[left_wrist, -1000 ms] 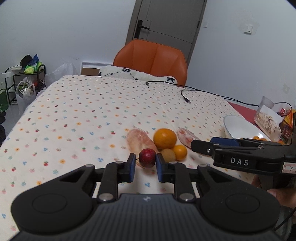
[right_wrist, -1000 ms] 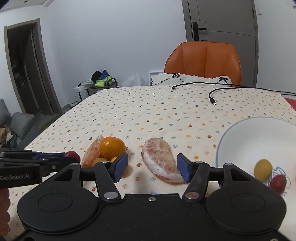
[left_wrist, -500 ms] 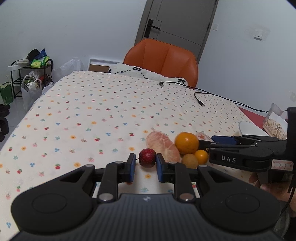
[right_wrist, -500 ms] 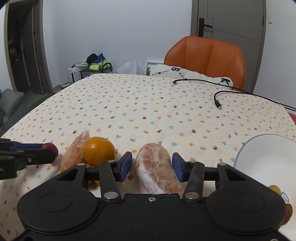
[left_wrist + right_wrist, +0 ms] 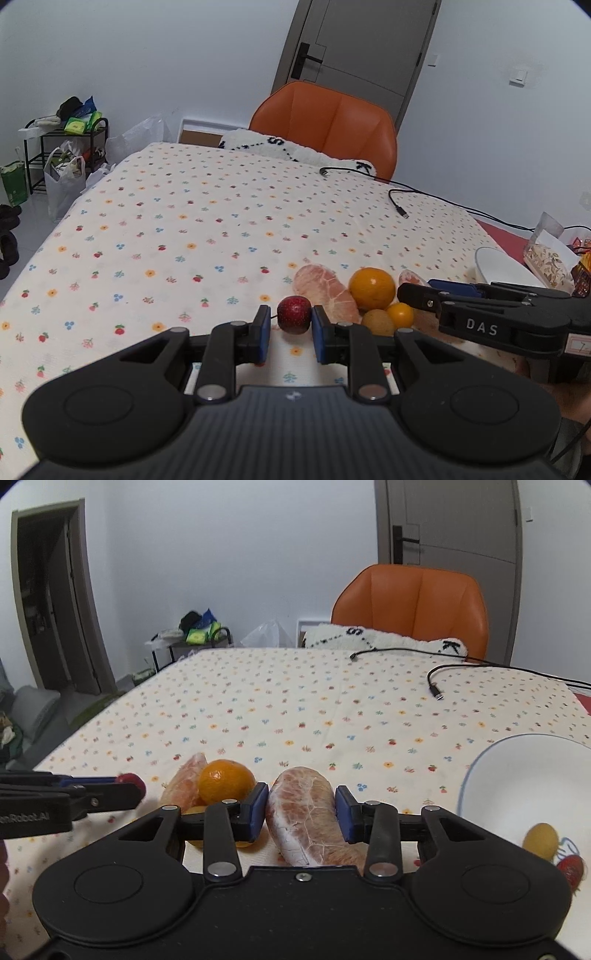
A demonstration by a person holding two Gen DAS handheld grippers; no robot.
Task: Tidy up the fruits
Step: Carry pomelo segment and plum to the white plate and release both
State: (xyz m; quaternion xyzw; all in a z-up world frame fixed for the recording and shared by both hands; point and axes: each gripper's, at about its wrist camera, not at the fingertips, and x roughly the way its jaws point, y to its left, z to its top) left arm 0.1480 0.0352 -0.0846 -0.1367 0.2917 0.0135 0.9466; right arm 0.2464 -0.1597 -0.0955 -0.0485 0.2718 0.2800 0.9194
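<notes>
Grippers: left gripper (image 5: pixel 289 328) clamped on red fruit (image 5: pixel 294 314); right gripper (image 5: pixel 301 812), narrowed since earlier, nearly closed around pomelo segment (image 5: pixel 308 812), bowl (image 5: pixel 517 775) transfer likely next.

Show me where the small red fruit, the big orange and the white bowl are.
small red fruit (image 5: pixel 294 314), left wrist view, middle of its skin.
big orange (image 5: pixel 226 782), right wrist view, its front face.
white bowl (image 5: pixel 517 775), right wrist view, bare inner wall.
</notes>
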